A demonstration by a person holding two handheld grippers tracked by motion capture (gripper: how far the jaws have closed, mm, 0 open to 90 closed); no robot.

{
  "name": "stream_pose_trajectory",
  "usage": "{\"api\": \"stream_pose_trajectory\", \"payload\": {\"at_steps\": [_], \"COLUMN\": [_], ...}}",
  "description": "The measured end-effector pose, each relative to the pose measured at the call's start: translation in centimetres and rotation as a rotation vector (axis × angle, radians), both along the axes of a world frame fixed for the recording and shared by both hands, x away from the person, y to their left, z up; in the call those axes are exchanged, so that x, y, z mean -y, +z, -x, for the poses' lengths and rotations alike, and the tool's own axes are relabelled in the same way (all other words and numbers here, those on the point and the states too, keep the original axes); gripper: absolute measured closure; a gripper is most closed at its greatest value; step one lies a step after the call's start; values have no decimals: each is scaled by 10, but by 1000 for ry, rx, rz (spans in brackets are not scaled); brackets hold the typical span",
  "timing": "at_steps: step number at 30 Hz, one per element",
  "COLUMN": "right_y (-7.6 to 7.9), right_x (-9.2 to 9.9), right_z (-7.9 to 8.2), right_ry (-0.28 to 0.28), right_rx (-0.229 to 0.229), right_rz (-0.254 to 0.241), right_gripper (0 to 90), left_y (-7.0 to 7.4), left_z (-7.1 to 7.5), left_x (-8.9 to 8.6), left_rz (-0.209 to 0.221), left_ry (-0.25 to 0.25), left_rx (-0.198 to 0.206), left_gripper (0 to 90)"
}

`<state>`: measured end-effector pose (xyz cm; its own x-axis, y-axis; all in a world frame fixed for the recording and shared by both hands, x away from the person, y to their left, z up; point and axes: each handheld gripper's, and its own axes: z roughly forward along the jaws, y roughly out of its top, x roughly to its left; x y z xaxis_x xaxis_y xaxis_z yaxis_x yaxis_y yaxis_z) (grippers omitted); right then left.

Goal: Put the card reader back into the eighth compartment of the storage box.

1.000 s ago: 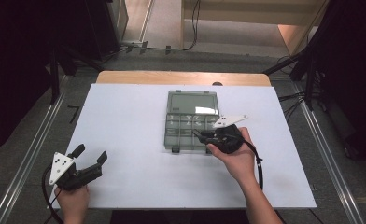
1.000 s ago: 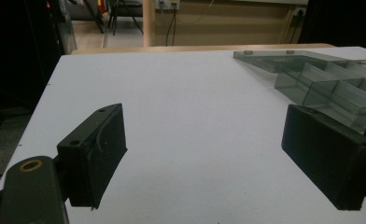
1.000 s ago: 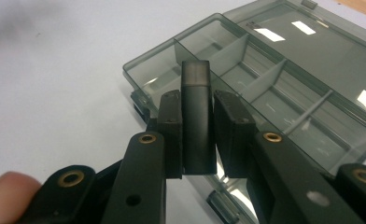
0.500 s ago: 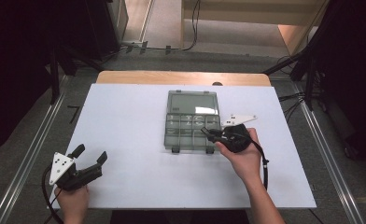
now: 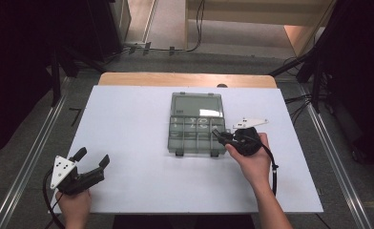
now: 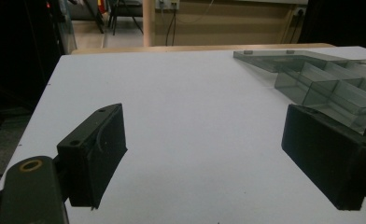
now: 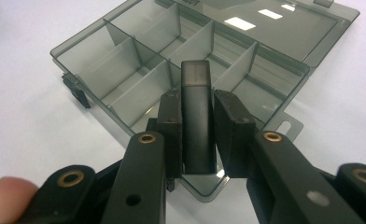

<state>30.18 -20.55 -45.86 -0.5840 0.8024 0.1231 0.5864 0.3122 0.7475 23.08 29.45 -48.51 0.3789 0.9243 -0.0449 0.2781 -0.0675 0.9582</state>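
A smoky clear organiser box (image 5: 194, 136) lies open in the middle of the white table (image 5: 128, 119), its lid (image 5: 196, 105) laid flat behind it and its compartments divided by thin walls. My right gripper (image 5: 218, 135) is at the box's front right corner, shut on a small dark rectangular block (image 7: 197, 84). In the right gripper view the block stands upright between the pads of my right gripper (image 7: 199, 100), above the compartments of the box (image 7: 125, 70). My left gripper (image 5: 92, 158) rests at the front left of the table, open, with nothing between its jaws (image 6: 218, 158).
The box (image 6: 330, 84) lies to the right in the left gripper view, with two black latches on its front edge. A wooden strip (image 5: 185, 78) runs along the table's far edge. Metal rails (image 5: 27, 157) flank the table. Cables trail on the floor behind.
My right hand has shifted a little to the right along the box's front corner, still with the block in its jaws. The left hand has stayed put.
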Motion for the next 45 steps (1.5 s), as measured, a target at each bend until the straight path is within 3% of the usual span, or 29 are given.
{"api": "stream_pose_trajectory", "payload": {"at_steps": [4,6,11,16,17,19,20,23,25,30,45], "right_y": [-1,0,1,2,3,3,4,5,6,8,8], "right_x": [2,5,11,15,17,18,21,24,26,34,53], "right_z": [0,0,2,7,9,10,13,16,19,27,39], "right_ry": [-10,-35,-35,-13,-1,4,11,10,0,4,-32], "right_rx": [5,13,19,37,44,49,58,83,106,137,171], "right_rz": [-8,-34,-70,-85,-94,-106,-128,-134,-126,-157,-170], "right_gripper": [673,547,483,280,185,156,95,84,0,0,0], "left_y": [0,0,0,0,0,0,0,0,0,0,0], "left_z": [0,0,0,0,0,0,0,0,0,0,0], "left_x": [0,0,0,1,0,0,1,1,1,1,1], "left_rz": [2,1,-1,-3,-4,-4,-5,-6,-6,-6,-6], "left_ry": [0,0,-1,-1,-1,-1,-1,-2,-2,-2,-2], "left_rx": [0,0,-1,-2,-2,-2,-3,-1,-1,-1,-1], "left_gripper": [142,142,142,142,142,142,142,142,142,142,142]}}
